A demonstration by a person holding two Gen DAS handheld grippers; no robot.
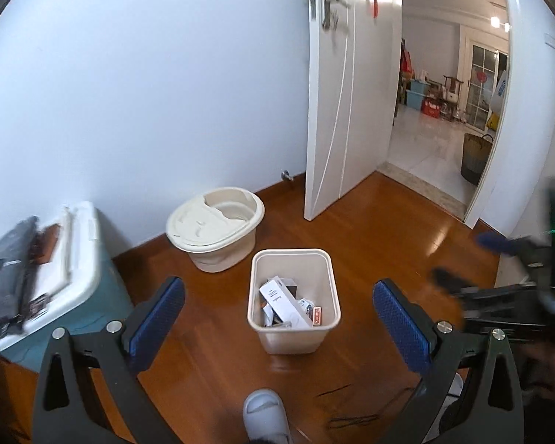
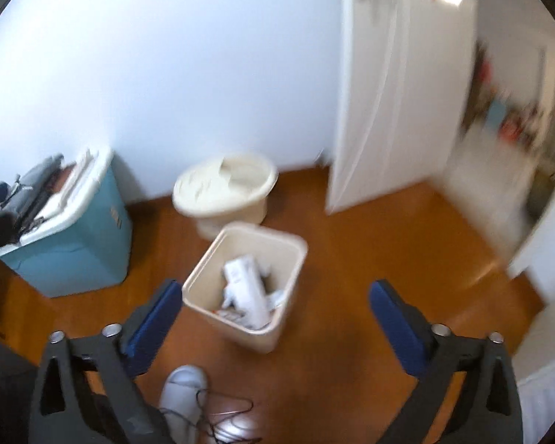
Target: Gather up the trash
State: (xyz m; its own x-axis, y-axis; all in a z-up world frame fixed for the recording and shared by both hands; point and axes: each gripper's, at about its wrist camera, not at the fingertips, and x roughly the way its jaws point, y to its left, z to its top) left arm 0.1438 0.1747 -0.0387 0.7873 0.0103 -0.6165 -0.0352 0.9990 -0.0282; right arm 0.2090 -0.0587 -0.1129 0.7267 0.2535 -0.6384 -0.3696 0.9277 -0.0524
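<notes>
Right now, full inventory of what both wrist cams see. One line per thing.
trash bin: 1, cream, on the wood floor in the middle, upright
trash in bin: several pieces, mostly white boxes and paper, exact count unclear
round tub: 1, cream, partly lidded, by the wall behind the bin
storage box: 1, teal with white lid, left by the wall
stack on box lid: dark and white items, blurred, count unclear
door: 1, white, open, red ornament hung on it
basket: 1, dark, past the doorway
wires: thin, dark, on the floor near the slipper
slipper: 1, pale grey, bottom edge
left claw: open, blue pads, empty
right claw: open, blue pads, empty
</notes>
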